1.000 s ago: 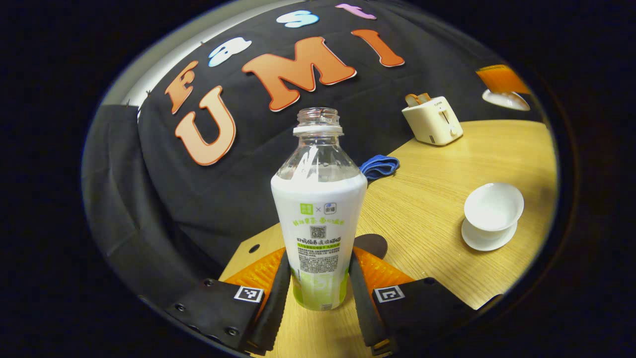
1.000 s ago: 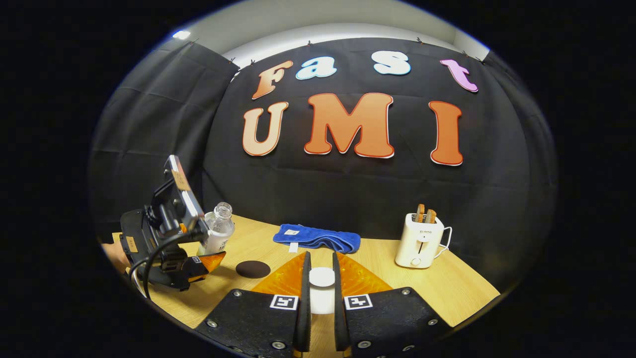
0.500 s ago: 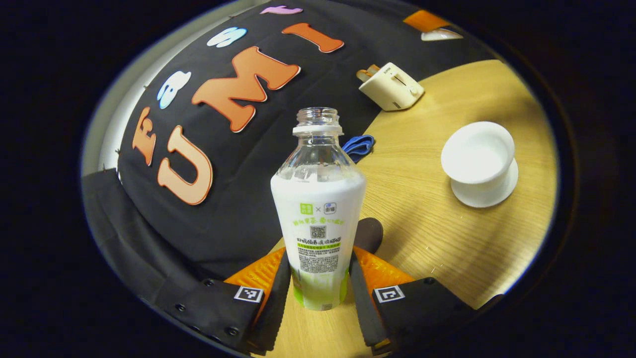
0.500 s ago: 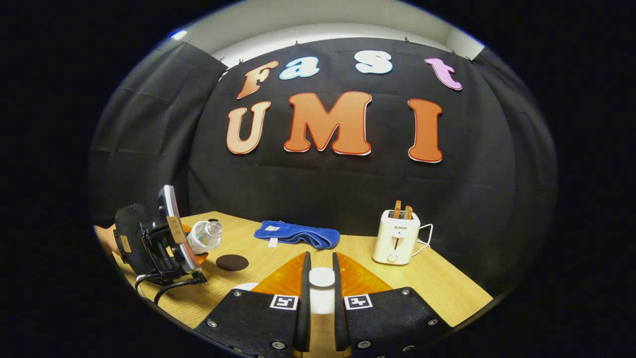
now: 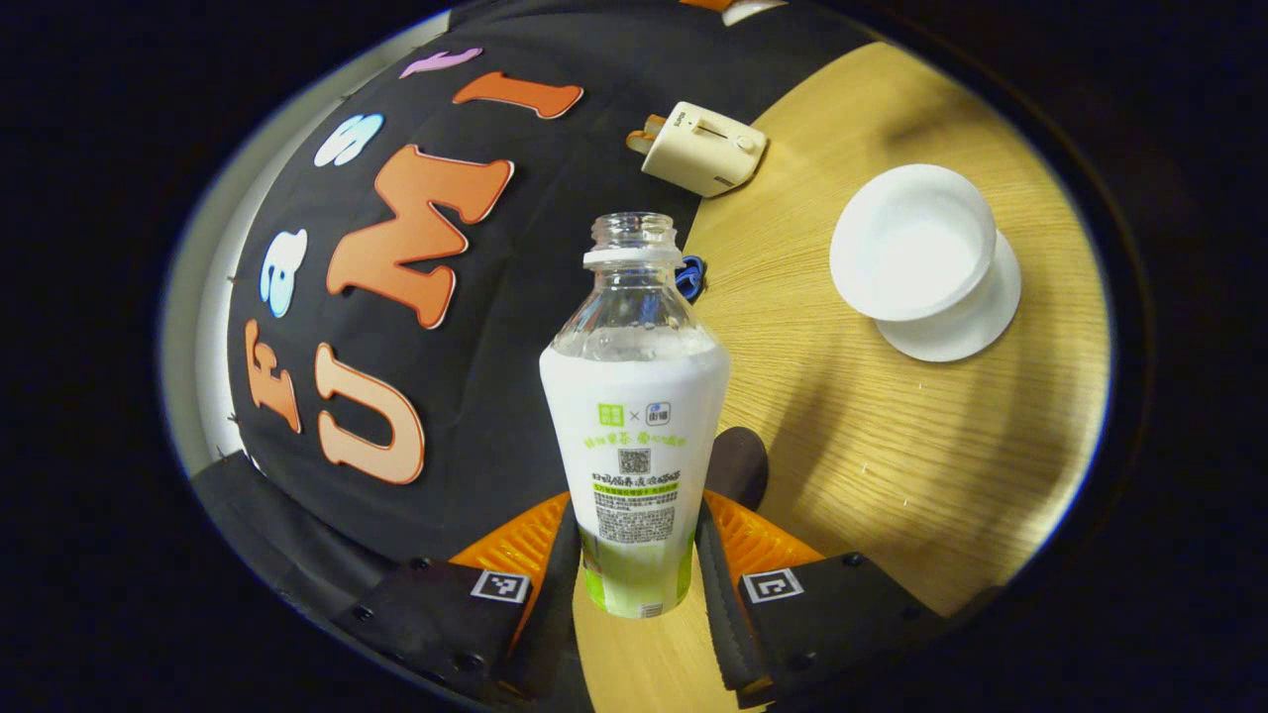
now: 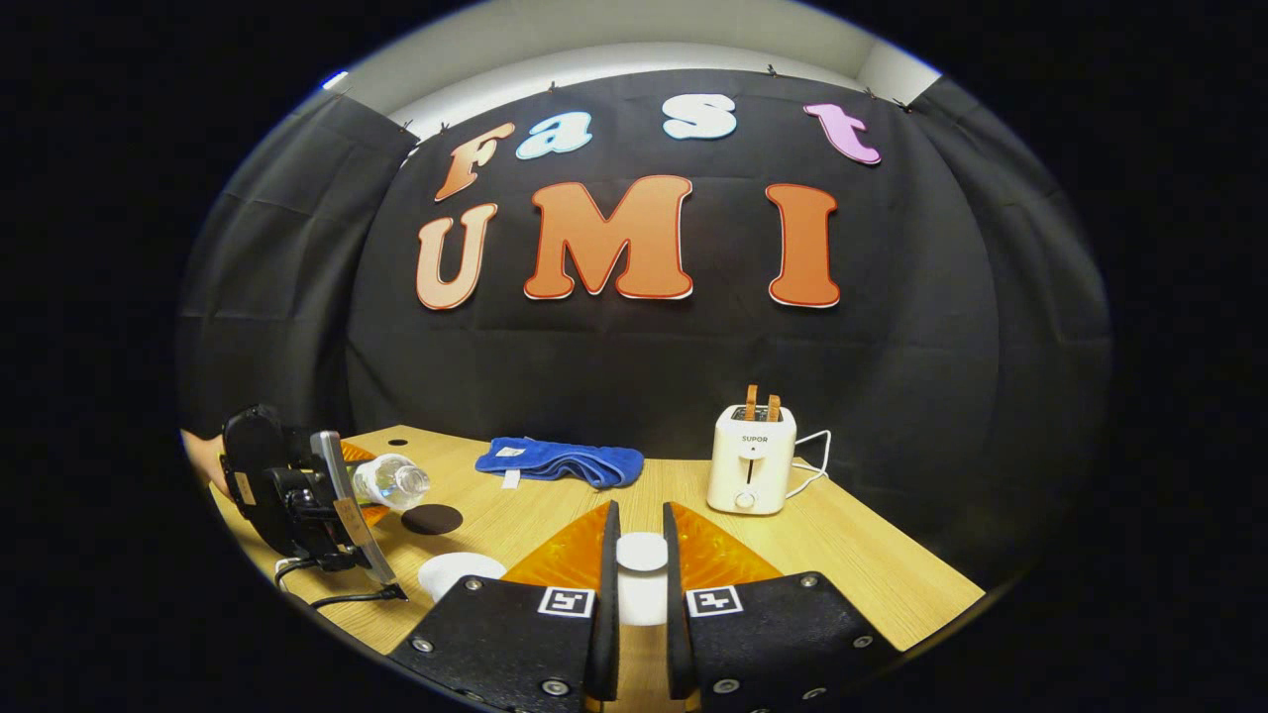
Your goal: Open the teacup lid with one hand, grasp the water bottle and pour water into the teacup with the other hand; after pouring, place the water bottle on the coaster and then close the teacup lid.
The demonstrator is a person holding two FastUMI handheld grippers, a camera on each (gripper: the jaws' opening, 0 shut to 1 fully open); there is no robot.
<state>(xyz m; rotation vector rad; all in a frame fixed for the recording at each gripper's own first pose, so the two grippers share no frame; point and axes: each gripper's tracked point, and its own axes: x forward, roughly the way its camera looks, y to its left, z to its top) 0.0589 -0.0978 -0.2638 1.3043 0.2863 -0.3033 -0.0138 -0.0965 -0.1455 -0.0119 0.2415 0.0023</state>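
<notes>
Now clear plastic bottle (image 5: 634,396) tipped, white glazed round teacup (image 5: 913,254) w/ saucer.

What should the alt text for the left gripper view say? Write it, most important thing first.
The left hand-held gripper clamps an uncapped water bottle tipped toward an open white teacup on its saucer. A dark coaster, a cream toaster and a blue cloth lie on the wooden table.

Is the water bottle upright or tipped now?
Tipped. In the right gripper view the water bottle lies nearly sideways in the left gripper, its open mouth pointing toward the teacup.
</notes>
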